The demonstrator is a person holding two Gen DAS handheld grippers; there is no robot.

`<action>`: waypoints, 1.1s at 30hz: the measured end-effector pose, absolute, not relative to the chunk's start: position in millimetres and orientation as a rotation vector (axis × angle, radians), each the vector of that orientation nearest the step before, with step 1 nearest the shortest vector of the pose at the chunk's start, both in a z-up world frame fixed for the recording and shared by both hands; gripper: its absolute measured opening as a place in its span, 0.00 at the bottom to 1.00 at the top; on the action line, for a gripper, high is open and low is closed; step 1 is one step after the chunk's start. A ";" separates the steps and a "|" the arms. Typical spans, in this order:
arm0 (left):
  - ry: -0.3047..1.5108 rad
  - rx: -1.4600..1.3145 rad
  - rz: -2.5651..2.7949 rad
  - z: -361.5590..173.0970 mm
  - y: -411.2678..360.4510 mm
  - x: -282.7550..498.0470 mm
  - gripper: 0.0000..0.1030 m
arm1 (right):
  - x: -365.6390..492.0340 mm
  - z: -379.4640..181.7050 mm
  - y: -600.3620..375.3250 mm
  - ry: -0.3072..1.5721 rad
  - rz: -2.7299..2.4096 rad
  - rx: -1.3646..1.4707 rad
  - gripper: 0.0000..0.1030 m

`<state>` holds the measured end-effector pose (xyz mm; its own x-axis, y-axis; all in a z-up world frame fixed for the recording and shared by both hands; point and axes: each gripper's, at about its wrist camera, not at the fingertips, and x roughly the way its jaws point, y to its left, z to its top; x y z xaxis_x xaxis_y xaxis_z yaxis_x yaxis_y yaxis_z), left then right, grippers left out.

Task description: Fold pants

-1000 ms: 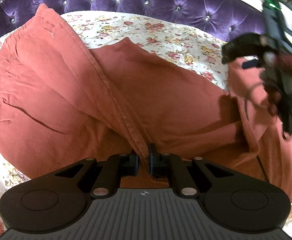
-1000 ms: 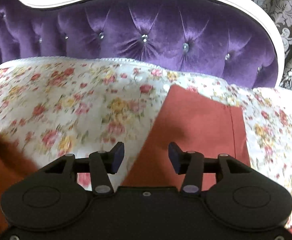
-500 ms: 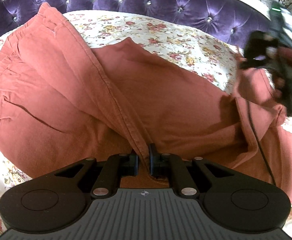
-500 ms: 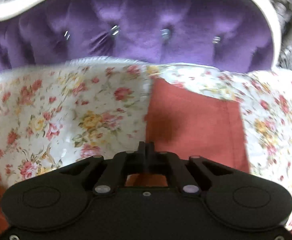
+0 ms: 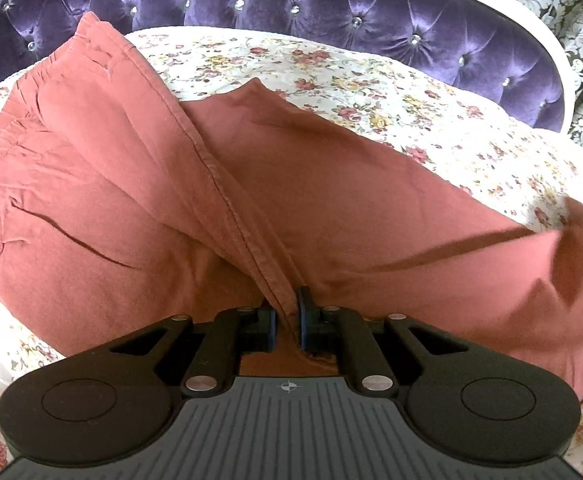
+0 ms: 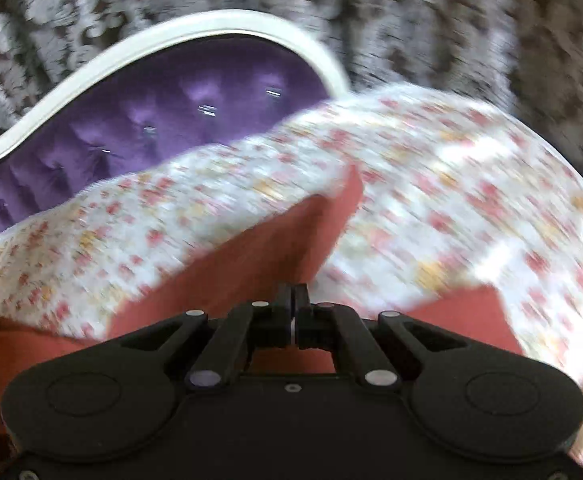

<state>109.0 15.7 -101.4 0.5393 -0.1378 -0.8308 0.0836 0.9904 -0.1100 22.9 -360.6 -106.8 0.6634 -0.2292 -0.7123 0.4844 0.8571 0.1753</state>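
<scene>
- Because the rust-red pants [image 5: 139, 184] needed one fixed point for a fold, the left claw [image 5: 287, 316] was clenched on a seamed edge of the cloth at the near middle of the garment, with that edge standing up between its blue-padded fingers [image 5: 269, 326].
- While that side was pinned, the right claw [image 6: 293, 312] appeared clenched on a leg of the same pants [image 6: 251, 248]; its jaws stood together with red cloth at their tips, though heavy blur left the exact bite unclear.
- Judging by the slack, rumpled leg at the right of the left wrist view, the cloth there was probably lifted rather than lying flat.
- Spread across the floral bedsheet [image 5: 371, 92], the pants lay with the gathered waistband at the far left and the legs running to the near right.
- Behind the bed rose a tufted purple headboard [image 5: 331, 12] with a white frame, and patterned wallpaper [image 5: 579, 0] beyond it.
- Nothing else lay on the sheet in view; the likeliest trouble seemed to be the diagonal creases at the left, which a fold could trap.
</scene>
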 end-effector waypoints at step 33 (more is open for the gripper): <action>0.980 0.009 -0.129 -99.7 9.7 108.3 0.11 | -55.7 -101.5 -427.1 0.666 -0.538 0.351 0.08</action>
<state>108.3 9.7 -99.7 0.5504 -0.1048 -0.8283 0.1127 0.9923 -0.0507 -55.7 -427.1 -101.5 0.6589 -0.3559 -0.6627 0.5732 0.8081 0.1359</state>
